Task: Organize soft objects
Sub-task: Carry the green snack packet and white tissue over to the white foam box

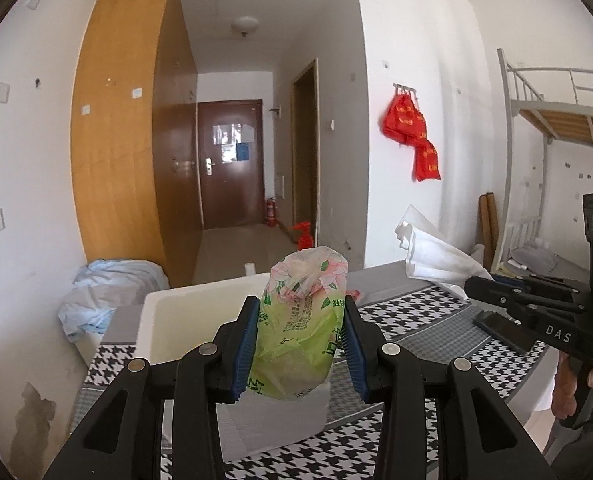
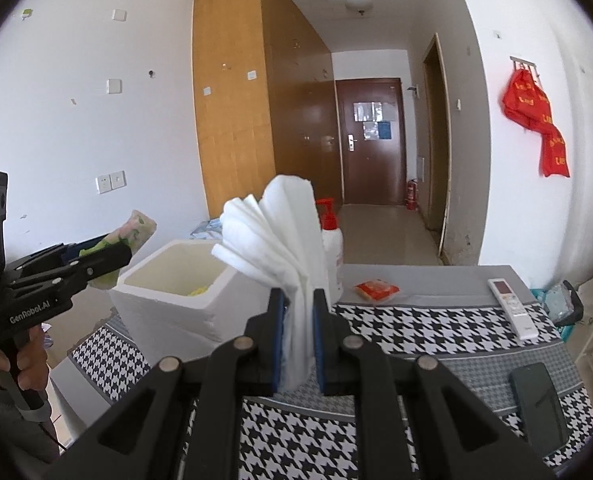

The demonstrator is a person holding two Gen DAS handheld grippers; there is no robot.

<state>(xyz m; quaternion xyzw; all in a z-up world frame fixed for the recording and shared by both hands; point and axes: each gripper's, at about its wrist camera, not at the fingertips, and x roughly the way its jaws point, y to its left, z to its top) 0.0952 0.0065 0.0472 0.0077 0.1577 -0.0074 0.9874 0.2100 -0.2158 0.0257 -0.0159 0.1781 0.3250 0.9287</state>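
My left gripper (image 1: 300, 308) is shut on a green floral tissue pack (image 1: 300, 320) and holds it upright above the near edge of a white foam box (image 1: 184, 320). It also shows at the left of the right wrist view (image 2: 108, 252), beside the box (image 2: 168, 300). My right gripper (image 2: 299, 300) is shut on a stack of white folded cloths (image 2: 272, 236) that fan out above its fingers. It holds them over the houndstooth tablecloth (image 2: 416, 328), right of the box. These cloths also show in the left wrist view (image 1: 432, 252).
A pump bottle with a red top (image 2: 330, 240) stands behind the cloths. A red snack packet (image 2: 376, 290), a white remote (image 2: 512, 308) and a dark phone (image 2: 536, 404) lie on the table. Pale blue bedding (image 1: 108, 292) is piled left of the box.
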